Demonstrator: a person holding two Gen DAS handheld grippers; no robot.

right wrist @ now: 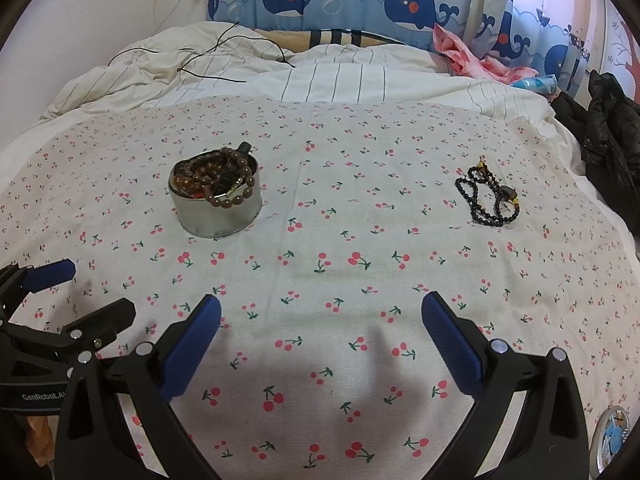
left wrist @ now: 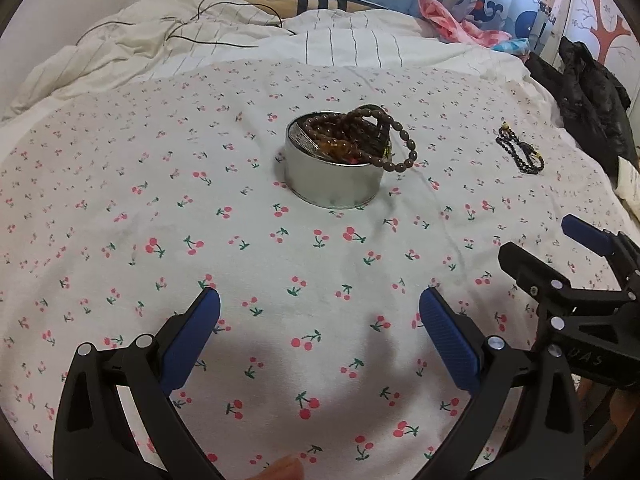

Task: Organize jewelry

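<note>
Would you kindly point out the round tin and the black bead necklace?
round tin (right wrist: 216, 220): right wrist view, on its bare front wall.
black bead necklace (right wrist: 486, 222): right wrist view, on its near loop.

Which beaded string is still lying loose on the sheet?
The black bead strand, lying alone on the cherry-print sheet. The brown bead bracelets sit in the round tin, one draped over its rim.

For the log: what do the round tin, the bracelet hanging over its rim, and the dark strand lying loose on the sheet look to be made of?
Round tin: metal, apparently, with a brushed silver wall and dull reflections. Brown bead bracelet: oval beads with a soft sheen, possibly wood or seed; cannot tell. Black bead strand: small glossy dark beads with a few yellow accents, maybe stone or glass. Cherry-print sheet: matte woven cloth.
</note>
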